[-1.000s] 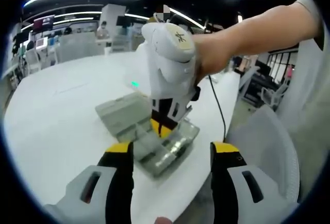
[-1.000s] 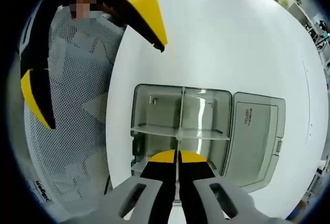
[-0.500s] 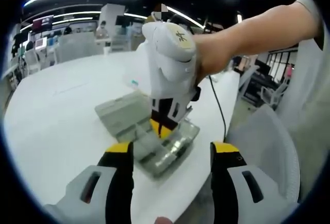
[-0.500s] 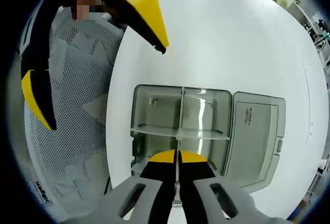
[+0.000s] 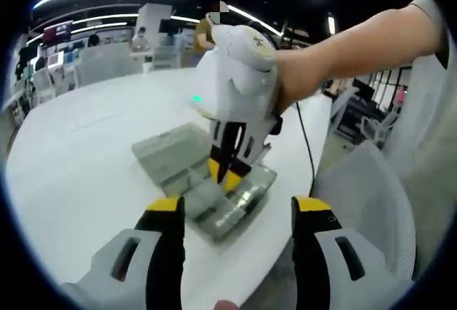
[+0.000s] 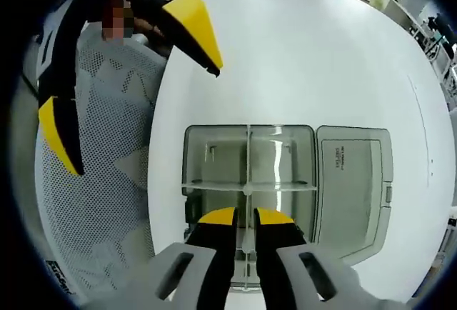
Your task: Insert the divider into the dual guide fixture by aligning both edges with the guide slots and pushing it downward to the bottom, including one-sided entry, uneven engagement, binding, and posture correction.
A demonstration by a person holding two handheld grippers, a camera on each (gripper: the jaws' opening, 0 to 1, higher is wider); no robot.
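Note:
A grey clear fixture box lies near the table edge, its lid folded open to one side. A thin clear divider stands in the box along its length and crosses a second divider. My right gripper hovers over the near end of the long divider, jaws slightly apart, with the divider's edge in the gap. In the left gripper view the right gripper points down into the box. My left gripper stands open in front of the box, holding nothing.
The round white table spreads beyond the box. A white mesh chair stands at the table edge next to the box. The left gripper hangs open over that edge. A person's forearm carries the right gripper.
My right gripper's jaws have parted from the divider they pinched, and the gripper has tilted and lifted a little. The left gripper has stayed in place.

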